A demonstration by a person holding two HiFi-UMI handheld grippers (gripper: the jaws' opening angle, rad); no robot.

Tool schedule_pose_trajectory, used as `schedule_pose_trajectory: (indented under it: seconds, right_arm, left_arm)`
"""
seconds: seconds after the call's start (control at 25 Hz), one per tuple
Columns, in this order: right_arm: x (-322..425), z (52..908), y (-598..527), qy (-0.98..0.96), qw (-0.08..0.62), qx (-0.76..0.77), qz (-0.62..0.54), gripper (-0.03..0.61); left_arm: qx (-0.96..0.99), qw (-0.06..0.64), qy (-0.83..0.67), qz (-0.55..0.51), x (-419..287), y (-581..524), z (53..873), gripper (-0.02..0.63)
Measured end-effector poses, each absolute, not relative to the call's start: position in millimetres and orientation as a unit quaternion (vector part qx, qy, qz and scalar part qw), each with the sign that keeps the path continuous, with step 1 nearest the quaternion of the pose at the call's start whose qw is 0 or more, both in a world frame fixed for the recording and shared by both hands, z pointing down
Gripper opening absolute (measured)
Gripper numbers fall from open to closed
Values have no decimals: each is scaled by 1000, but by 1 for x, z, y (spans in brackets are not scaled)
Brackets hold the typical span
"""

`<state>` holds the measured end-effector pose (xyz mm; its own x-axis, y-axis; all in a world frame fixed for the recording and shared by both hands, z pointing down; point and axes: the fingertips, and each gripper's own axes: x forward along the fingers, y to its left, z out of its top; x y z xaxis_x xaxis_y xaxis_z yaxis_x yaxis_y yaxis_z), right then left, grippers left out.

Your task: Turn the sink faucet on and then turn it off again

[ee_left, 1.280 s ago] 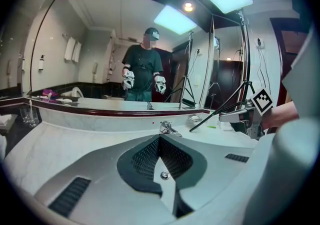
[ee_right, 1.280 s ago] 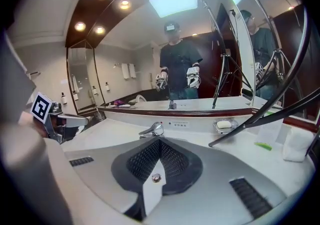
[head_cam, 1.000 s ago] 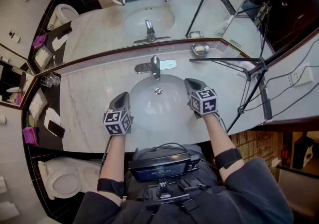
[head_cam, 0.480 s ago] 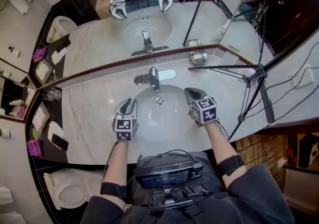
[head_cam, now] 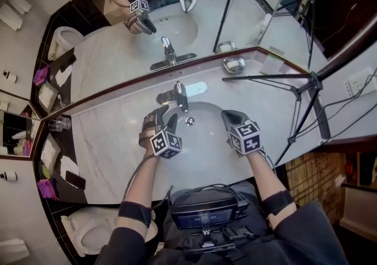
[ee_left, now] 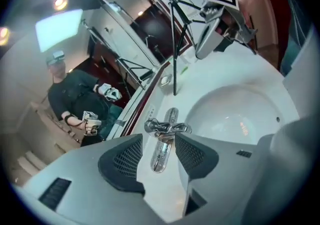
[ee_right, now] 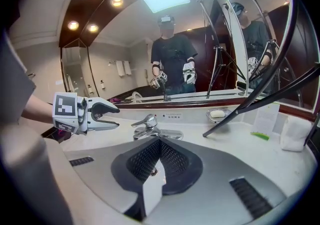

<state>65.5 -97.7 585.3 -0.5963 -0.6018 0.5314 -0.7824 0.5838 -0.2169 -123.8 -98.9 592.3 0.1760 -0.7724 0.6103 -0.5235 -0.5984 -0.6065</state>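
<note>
— Faucet (head_cam: 179,94): where do we locate it?
— We locate it at the back rim of the sink basin (head_cam: 197,134), on the counter (head_cam: 106,134), just in front of the mirror.
— How do we read the left claw (head_cam: 165,115)?
— Its jaws have just been opening and stand wide apart. In the left gripper view the faucet lines up in the gap, ahead of the tips, and the pads press on nothing. The left forearm reaches forward over the basin's left edge, with the claw pitched downward just beside the faucet.
— And the right claw (head_cam: 230,118)?
— In the right gripper view we see its jaws closed together with nothing between them. The right forearm extends over the basin's right side. The claw is angled down toward the bowl, clear of the faucet.
</note>
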Motion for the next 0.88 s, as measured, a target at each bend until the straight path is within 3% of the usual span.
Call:
schedule_pose_trajectory:
  seconds: [0.76,0.88]
  right_arm:
    - [80,609,-99,-854,215,410,237,18]
    - [84,611,-98,-852,217,413,240,18]
  left_arm:
    - [-741,158,378,-532,-93,-158,647,198]
    - [-743,161,383,-524,-90,-161,644,143]
